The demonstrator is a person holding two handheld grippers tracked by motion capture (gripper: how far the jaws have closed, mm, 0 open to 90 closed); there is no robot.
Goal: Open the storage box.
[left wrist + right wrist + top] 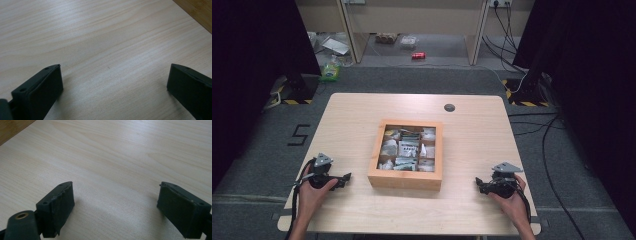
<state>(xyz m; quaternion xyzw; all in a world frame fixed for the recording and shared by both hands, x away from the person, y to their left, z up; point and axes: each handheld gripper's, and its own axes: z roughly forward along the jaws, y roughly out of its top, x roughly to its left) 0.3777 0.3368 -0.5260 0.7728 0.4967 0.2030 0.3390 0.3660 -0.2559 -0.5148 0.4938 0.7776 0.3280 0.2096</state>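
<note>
Left gripper view: left gripper (113, 82) jaws wide apart, nothing between, bare pale wood-grain desk (100, 37) beneath; corner of square light-wood box (197, 10) ahead at upper right, well apart from jaws. Right gripper view: right gripper (116, 203) jaws likewise spread, nothing gripped, box corner at upper left. High view: box (404, 179) mid-desk between both grippers, compartments holding small clear packets (408, 148); nothing in way either side. Round dark grommet (449, 107) beyond box. Red can (418, 55) on floor behind desk.
</note>
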